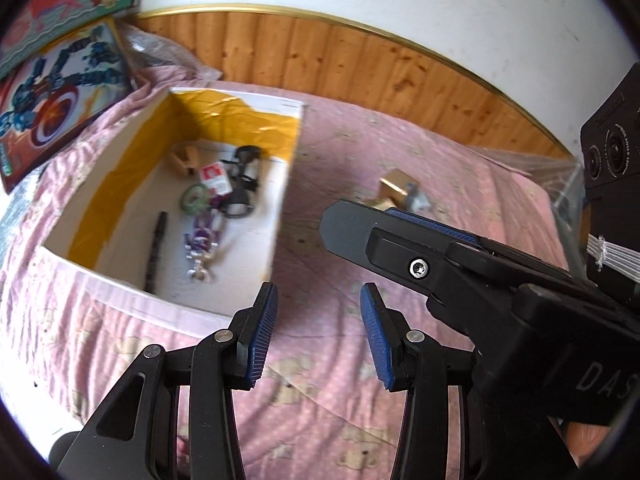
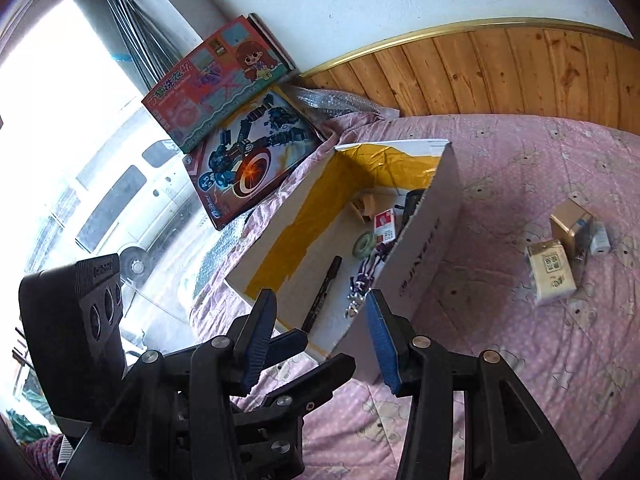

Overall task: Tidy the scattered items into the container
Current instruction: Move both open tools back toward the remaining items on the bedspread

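The left gripper is being held above the pink bedspread, its jaws standing apart with nothing between the blue pads. The right gripper is likewise being held with its jaws apart and empty, positioned over the near corner of the white cardboard box.

The box is lying open on the bedspread, its inner walls partly lined with yellow tape. Inside it, the following are being noted: a black marker, a green tape roll, a red-and-white card, a purple-and-silver toy figure, a black strap-like object and a small tan piece. In the right wrist view, the box's near wall is hiding most of the toy figure and the black object. In the left wrist view, the contents are being blurred, so finer detail cannot be made out.

Items are being left outside the box, well apart from it on the bedspread: a cream packet, a brown carton and a small white-and-grey item just beside the carton. What that last item is cannot be told. In the left wrist view, this group is being partly covered by the right gripper's finger.

Two picture boxes are being propped near the wall behind the box; their far edges are being cut off.
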A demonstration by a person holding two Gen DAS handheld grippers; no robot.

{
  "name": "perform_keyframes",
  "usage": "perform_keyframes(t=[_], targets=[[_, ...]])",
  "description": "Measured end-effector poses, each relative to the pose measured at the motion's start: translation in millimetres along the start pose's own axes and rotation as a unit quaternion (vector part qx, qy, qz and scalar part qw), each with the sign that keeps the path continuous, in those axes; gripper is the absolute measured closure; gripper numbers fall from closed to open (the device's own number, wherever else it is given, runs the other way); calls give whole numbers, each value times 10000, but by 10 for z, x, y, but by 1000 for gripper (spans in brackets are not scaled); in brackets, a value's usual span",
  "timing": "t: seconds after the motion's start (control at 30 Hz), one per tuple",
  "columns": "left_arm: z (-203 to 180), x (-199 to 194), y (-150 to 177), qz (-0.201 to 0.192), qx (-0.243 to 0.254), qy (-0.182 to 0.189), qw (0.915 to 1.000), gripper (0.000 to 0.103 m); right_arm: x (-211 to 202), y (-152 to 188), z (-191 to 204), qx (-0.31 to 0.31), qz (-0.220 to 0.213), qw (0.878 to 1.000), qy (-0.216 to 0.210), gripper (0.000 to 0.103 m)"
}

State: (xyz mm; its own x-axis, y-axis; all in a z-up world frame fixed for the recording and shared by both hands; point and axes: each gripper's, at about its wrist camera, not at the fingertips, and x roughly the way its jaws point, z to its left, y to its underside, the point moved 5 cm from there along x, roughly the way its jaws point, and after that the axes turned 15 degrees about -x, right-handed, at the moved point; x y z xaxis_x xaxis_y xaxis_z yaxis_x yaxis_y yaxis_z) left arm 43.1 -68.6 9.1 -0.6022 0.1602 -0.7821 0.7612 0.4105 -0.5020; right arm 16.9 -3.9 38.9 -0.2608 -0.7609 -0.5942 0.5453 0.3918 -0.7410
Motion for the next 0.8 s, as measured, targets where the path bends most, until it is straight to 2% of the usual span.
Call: perform_keyframes(t=[0.33, 0.57, 0.8], targets=[[-601, 454, 340, 583, 139, 362, 9975, 57, -513, 550, -760, 665, -136, 9959, 605, 55], [-975, 898, 234, 806, 145, 460, 9956, 54, -725, 730, -1510, 1242, -213, 9843, 1235, 55], [-1187, 1416, 3, 874, 164, 298, 9956, 52, -704, 655, -2011, 1330, -100, 9776, 1630, 55]])
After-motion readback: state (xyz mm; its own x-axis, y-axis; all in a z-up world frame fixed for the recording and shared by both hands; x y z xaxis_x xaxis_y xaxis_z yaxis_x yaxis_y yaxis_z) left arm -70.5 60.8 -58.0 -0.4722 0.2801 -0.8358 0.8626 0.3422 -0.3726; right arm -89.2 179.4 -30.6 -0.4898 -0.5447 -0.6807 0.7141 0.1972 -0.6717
